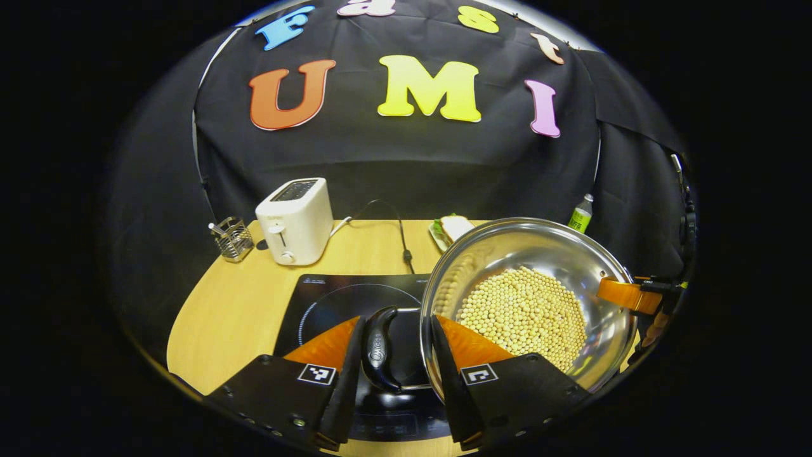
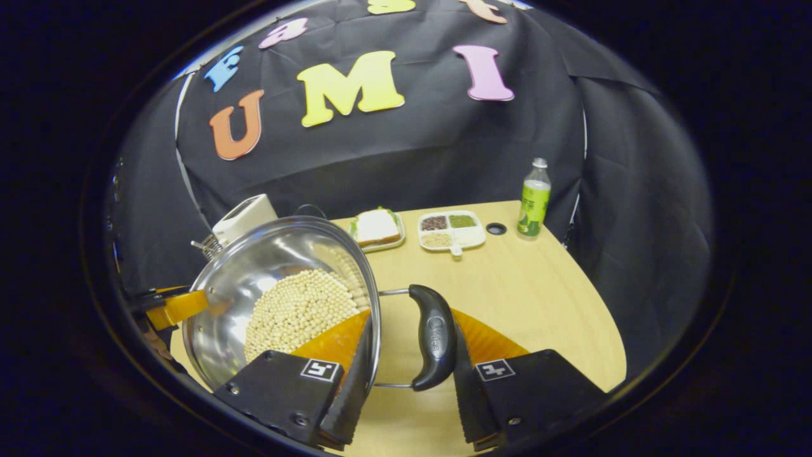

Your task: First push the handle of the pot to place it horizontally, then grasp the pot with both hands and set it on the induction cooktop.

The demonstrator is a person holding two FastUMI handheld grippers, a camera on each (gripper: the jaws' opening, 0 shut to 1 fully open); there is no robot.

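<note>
A steel pot point(image 1: 501, 244) holding pale beans point(image 1: 523, 314) hangs tilted over the right side of the black induction cooktop point(image 1: 330, 298). My left gripper point(image 1: 398, 319) is shut across the pot's near side: one finger lies outside the black side handle point(image 1: 379, 349), the other inside the rim. In the right gripper view the pot point(image 2: 254, 273) is at the left. My right gripper point(image 2: 411, 315) holds it the same way, clamping the other handle point(image 2: 434, 336) against the rim. Each gripper also appears at the pot's far side in the other's view, the right gripper point(image 1: 628, 295) and the left gripper point(image 2: 177, 308).
A white toaster point(image 1: 295, 219) and a wire holder point(image 1: 231, 239) stand behind the cooktop, with a cable point(image 1: 403, 238) beside them. At the back of the wooden table point(image 2: 545, 285) are a sandwich plate point(image 2: 375, 228), a divided tray point(image 2: 451, 230), a small black ring point(image 2: 495, 228) and a green bottle point(image 2: 534, 198).
</note>
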